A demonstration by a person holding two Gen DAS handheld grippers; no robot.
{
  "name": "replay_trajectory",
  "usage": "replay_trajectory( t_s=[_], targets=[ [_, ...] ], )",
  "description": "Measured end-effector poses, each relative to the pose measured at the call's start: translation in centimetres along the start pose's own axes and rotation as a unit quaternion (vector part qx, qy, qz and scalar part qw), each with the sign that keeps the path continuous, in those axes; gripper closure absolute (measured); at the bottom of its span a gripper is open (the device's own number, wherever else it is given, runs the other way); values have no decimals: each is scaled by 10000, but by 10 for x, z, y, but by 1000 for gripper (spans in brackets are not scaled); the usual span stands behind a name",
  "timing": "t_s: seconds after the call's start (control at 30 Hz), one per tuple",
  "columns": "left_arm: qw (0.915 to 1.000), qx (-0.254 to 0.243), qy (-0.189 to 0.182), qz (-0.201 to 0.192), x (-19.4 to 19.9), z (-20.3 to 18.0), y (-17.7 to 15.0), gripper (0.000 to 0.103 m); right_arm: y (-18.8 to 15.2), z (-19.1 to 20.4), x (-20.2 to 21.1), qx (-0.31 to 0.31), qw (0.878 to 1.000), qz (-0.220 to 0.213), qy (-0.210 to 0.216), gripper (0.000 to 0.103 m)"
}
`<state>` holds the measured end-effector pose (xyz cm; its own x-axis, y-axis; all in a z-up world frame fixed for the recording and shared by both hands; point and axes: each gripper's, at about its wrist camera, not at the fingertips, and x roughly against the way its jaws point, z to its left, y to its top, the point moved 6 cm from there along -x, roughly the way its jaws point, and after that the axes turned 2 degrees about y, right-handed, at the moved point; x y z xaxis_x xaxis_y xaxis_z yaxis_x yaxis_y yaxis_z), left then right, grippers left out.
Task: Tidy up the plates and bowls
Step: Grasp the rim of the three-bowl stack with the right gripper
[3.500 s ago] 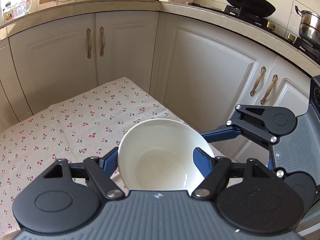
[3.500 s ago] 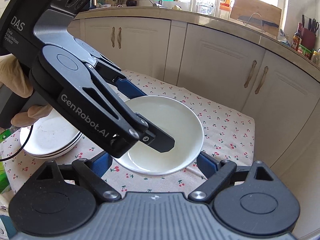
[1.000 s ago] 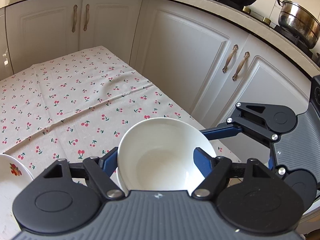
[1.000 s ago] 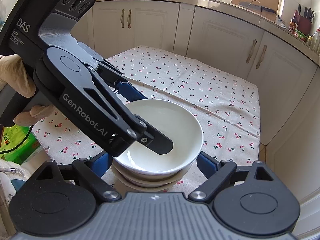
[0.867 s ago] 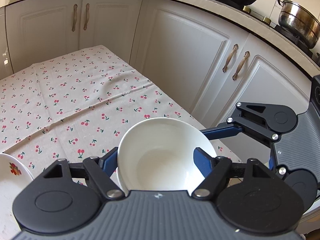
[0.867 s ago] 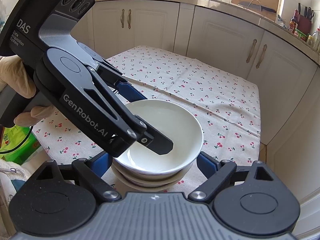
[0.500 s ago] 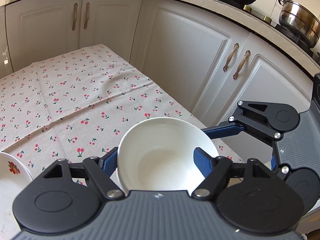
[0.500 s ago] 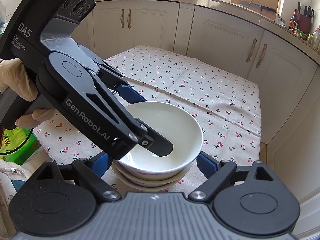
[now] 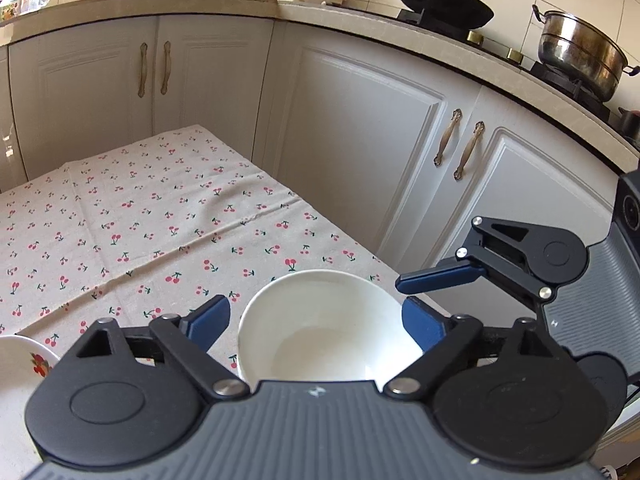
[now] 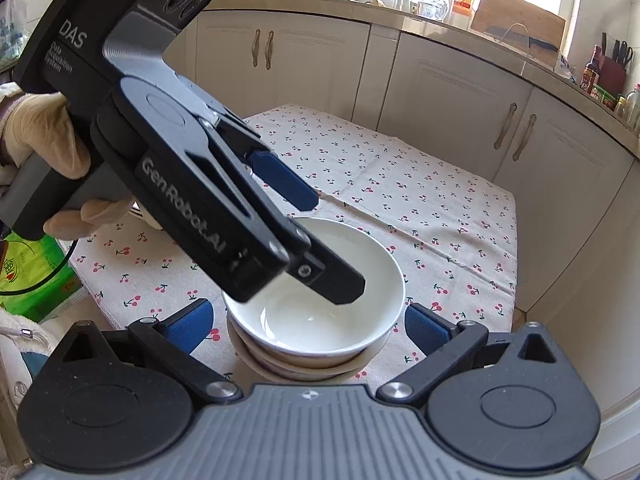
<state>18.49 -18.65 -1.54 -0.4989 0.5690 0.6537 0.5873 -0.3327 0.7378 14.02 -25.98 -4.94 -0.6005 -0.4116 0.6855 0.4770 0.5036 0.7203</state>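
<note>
Now the white bowl sits nested on the stack of bowls at the near edge of the bench. Both claws, left claw and right claw, have just been opening and stand spread beside the rim, pads clear. Stacking step judged complete; the floral plate at left may remain to sort.

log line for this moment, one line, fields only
step: release | white bowl: nested on bowl stack | left gripper: just opened, pads clear | right gripper: just opened, pads clear
</note>
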Motion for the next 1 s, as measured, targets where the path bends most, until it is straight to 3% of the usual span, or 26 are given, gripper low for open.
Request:
replay_trajectory(
  t_s=[0.2, 0.47, 1.0],
  targets=[
    [9996, -200, 119, -139, 17, 3, -6, 7, -13, -4, 10, -133, 9999, -20, -62, 0],
    [9963, -753, 384, -157, 30, 5, -38, 3, -34, -10, 7, -371, 9992, 55, -104, 0],
    [9900, -1225, 315, 627, -5, 8, -85, 3, -53, -10, -38, -182, 9986, 486, -41, 0]
  ],
)
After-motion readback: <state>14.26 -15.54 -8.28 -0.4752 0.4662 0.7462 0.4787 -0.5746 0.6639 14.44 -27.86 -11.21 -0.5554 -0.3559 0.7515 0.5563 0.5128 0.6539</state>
